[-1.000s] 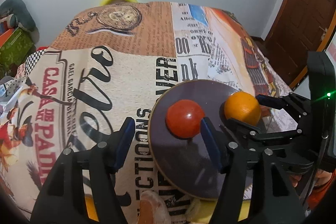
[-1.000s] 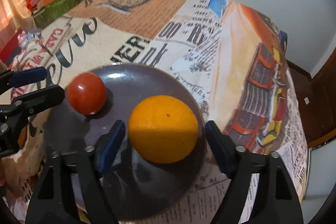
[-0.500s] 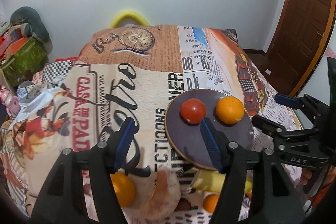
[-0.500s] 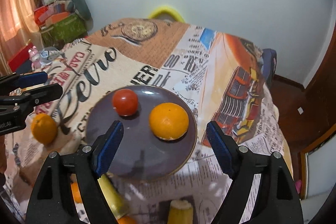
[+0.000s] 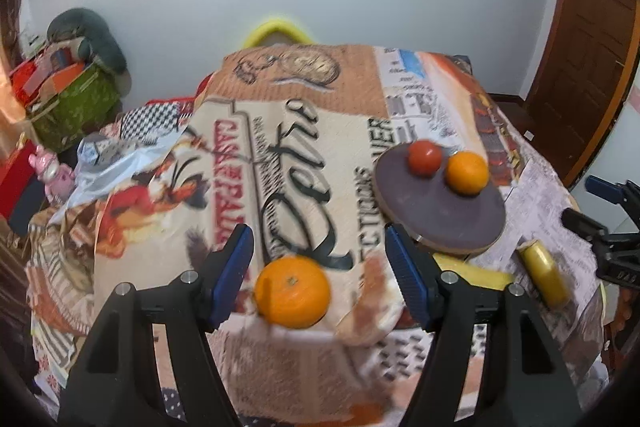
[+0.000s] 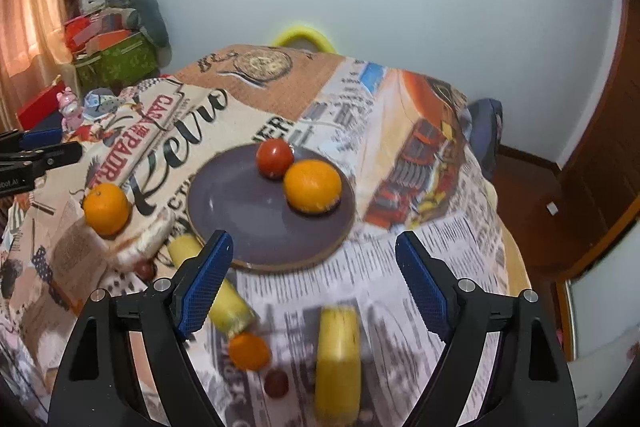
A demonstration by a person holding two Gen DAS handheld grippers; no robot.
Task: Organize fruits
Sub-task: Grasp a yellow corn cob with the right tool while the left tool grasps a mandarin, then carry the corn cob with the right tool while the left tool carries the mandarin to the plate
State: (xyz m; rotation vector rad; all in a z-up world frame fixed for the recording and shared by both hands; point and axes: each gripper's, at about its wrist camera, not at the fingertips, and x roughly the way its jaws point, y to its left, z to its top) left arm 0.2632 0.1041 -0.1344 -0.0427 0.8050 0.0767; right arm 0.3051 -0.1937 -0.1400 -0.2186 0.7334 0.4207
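A dark purple plate (image 6: 248, 203) on the printed tablecloth carries a red tomato (image 6: 274, 158) and an orange (image 6: 312, 185) that touch each other. Nearer me lie a loose orange (image 5: 292, 291), a smaller orange (image 6: 249, 350), two yellow banana pieces (image 6: 338, 359) (image 6: 212, 287) and a small dark red fruit (image 6: 276, 383). My left gripper (image 5: 318, 233) hovers above the loose orange, its jaws opening with nothing held. My right gripper (image 6: 312, 239) hangs over the plate's near rim, its jaws also opening and empty.
A beige lump (image 6: 140, 239) lies beside the loose orange. A yellow chair back (image 5: 276, 27) stands behind the table's far edge. A green box (image 5: 76, 103) with clutter sits at left, and a wooden door (image 5: 592, 47) at right. The table drops off close on the right.
Both grippers have pulled back and up from the plate. The tomato and orange stay on it. The loose fruit near the table's front has come into view.
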